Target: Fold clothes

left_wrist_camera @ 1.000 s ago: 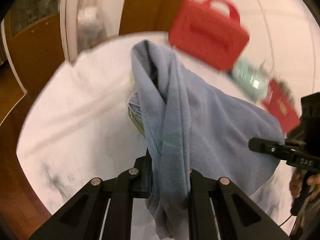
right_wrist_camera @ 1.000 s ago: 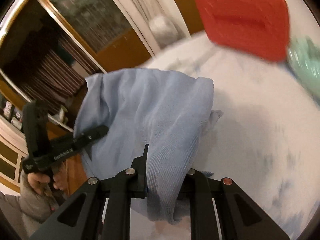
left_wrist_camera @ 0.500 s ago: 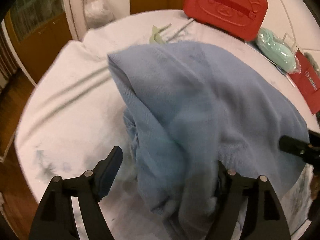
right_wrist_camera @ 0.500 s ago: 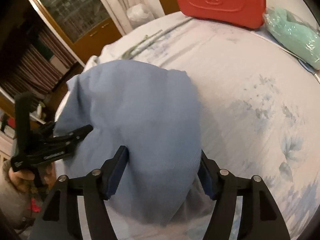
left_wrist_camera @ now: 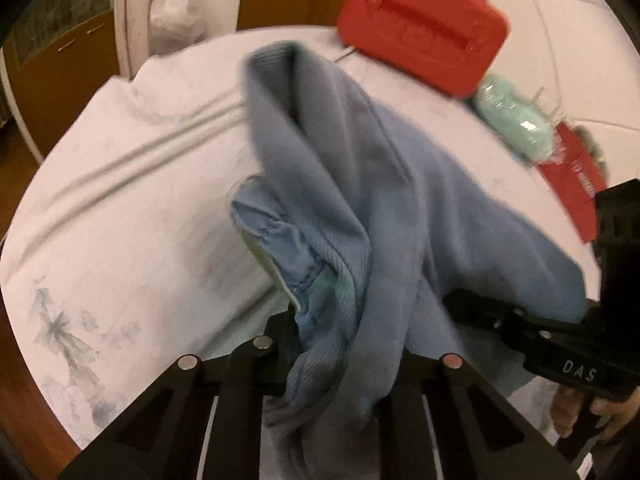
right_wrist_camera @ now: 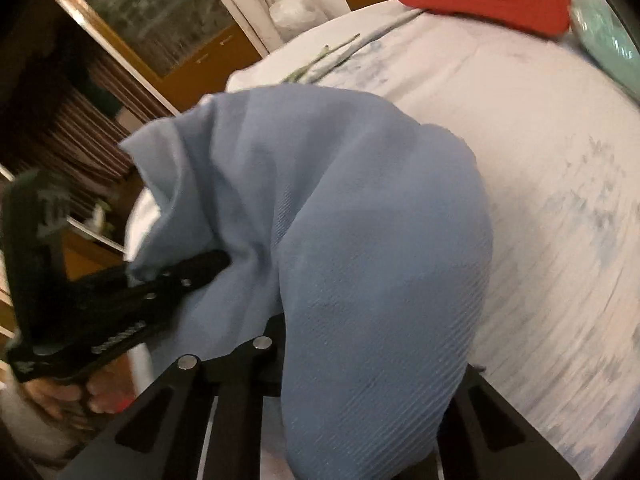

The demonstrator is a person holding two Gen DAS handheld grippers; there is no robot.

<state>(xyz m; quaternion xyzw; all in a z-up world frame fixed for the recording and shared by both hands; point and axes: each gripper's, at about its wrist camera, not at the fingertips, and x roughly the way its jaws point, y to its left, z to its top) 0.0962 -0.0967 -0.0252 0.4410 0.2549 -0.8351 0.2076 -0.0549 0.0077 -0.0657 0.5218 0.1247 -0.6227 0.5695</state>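
- The blue knit garment (left_wrist_camera: 400, 208) hangs bunched above the round worktop (left_wrist_camera: 120, 208), which is covered by a white cloth printed with faint blue flowers.
- The left hand-held gripper (left_wrist_camera: 344, 344) is clamped on a gathered fold of the garment.
- The right hand-held gripper (right_wrist_camera: 360, 360) has fabric draped over its fingers; the cloth hides them, so I cannot tell whether it is closed.
- At the worktop's far edge lies a red case (left_wrist_camera: 420, 28), a mint-green wrapped bundle (left_wrist_camera: 516, 124) just beside it and a red packet (left_wrist_camera: 576, 180) next to that.
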